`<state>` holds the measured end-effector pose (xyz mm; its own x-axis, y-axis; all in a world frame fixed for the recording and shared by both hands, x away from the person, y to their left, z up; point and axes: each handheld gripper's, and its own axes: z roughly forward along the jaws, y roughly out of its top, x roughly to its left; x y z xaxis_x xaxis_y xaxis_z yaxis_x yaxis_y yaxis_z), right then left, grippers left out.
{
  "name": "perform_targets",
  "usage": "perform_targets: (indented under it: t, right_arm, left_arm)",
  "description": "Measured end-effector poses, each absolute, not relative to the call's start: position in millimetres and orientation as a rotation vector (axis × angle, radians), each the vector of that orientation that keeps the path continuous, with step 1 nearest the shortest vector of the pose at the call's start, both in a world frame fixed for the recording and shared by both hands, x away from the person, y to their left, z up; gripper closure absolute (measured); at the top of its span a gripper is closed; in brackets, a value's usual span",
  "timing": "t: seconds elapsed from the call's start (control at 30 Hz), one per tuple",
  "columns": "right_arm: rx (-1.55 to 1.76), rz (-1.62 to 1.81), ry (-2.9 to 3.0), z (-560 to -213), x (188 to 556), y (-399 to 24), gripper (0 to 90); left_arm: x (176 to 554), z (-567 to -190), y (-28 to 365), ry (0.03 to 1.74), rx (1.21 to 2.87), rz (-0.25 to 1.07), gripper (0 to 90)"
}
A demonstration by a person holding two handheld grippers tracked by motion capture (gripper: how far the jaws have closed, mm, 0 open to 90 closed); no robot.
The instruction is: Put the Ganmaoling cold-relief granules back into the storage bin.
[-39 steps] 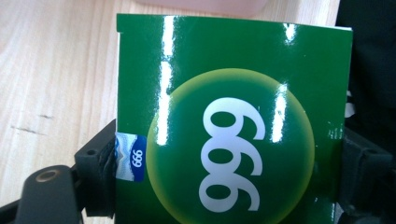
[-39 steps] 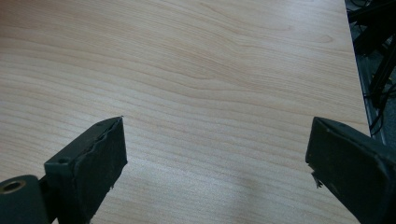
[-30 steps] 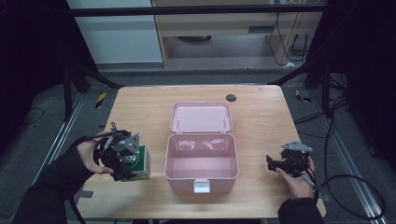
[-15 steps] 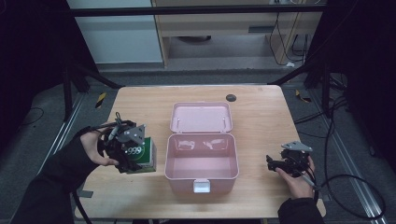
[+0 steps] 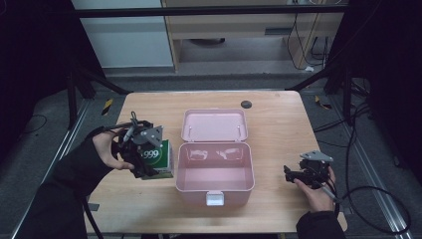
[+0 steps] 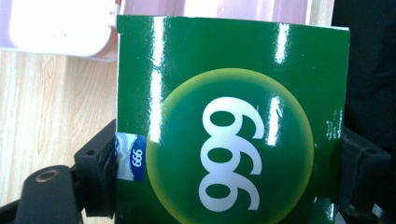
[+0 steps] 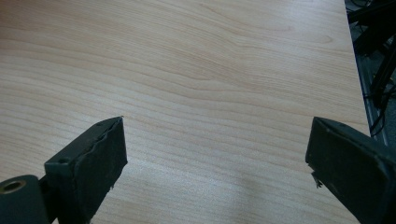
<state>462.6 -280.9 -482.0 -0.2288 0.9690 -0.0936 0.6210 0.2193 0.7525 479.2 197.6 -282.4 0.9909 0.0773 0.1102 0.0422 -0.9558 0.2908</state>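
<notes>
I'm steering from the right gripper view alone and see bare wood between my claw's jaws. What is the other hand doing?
Observer: The left claw is shut on a green box, held beside the pink case.
Operator: Is the case ready to take it?
Observer: Yes, its lid lies open flat, and the inside looks empty.
Operator: And where am I?
Observer: The right claw is open, over the table to the right of the case.

Glossy green carton [image 5: 158, 158] printed with a white "999" inside a yellow-edged disc and a small blue label near one edge; clamped between the left gripper [image 5: 138, 149] pads, tilted, just left of the open pink box [image 5: 214, 172].
</notes>
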Motion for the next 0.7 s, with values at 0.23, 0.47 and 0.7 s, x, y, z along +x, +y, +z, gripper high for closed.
perform_targets:
  t: [0.23, 0.47, 0.7]
  right_arm:
    - [1.464, 0.800, 1.933, -482, 463, -281, 5.6]
    - [1.467, 0.802, 1.929, -481, 462, -281, 5.6]
    - [1.469, 0.806, 1.926, -481, 462, -281, 5.6]
  left_arm:
    - [482, -280, 184, 0.059, 2.836, 0.160, 14.4]
    - [484, -279, 173, 0.032, 2.822, 0.150, 14.4]
    - [489, -280, 161, 0.013, 2.817, 0.142, 14.4]
